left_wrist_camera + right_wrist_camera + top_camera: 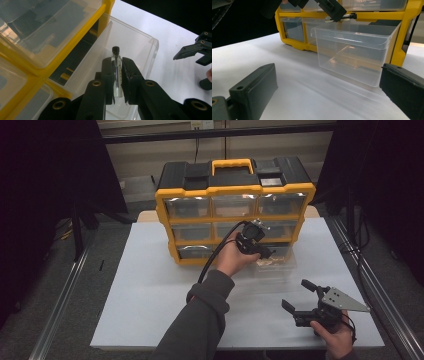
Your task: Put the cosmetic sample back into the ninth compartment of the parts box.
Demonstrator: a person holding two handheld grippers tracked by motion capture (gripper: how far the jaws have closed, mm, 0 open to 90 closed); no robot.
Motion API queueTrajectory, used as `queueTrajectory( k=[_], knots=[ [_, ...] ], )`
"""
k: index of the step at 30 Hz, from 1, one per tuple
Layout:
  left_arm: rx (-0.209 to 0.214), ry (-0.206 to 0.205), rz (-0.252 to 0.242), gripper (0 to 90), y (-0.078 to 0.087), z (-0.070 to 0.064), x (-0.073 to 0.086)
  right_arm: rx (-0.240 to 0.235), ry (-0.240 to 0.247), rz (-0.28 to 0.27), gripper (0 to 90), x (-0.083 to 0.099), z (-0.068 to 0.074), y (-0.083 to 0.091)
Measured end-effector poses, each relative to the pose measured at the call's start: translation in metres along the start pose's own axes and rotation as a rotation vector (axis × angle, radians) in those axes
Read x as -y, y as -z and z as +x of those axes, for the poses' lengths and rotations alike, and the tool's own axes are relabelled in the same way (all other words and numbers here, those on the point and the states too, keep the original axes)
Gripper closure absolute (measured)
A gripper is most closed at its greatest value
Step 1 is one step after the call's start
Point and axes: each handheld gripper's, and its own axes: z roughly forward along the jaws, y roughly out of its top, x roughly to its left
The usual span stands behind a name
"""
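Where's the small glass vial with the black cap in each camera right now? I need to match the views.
High view: vial hard to make out, at the left gripper tip, above the pulled-out clear drawer.
Left gripper view: centre, vial clamped between the fingers.
Right gripper view: top centre, vial lying level above the drawer.
Shared landmark: the clear drawer.

Right gripper (327,97): two black jaws at seven and four o'clock, set wide apart over the white table (307,100). Clear plastic drawer (352,50) at one o'clock, pulled out of the yellow cabinet (398,45). Left gripper (342,15) at twelve o'clock, above the drawer's rim, clamping a small glass vial (348,17).
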Motion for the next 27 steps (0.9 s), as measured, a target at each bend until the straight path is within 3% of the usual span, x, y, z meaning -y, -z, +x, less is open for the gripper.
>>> queueTrajectory(
  k=[18,27],
  knots=[
    [-0.005,0.013,-0.009,80.3,-0.0020,0.0025,0.0028,-0.004,0.001,-0.001,0.8,0.0001,-0.0001,-0.0005],
    [0.010,0.025,-0.035,72.8,0.0025,0.0033,0.0059,-0.003,0.000,0.001,0.8,0.0002,-0.0002,-0.0006]
  ],
)
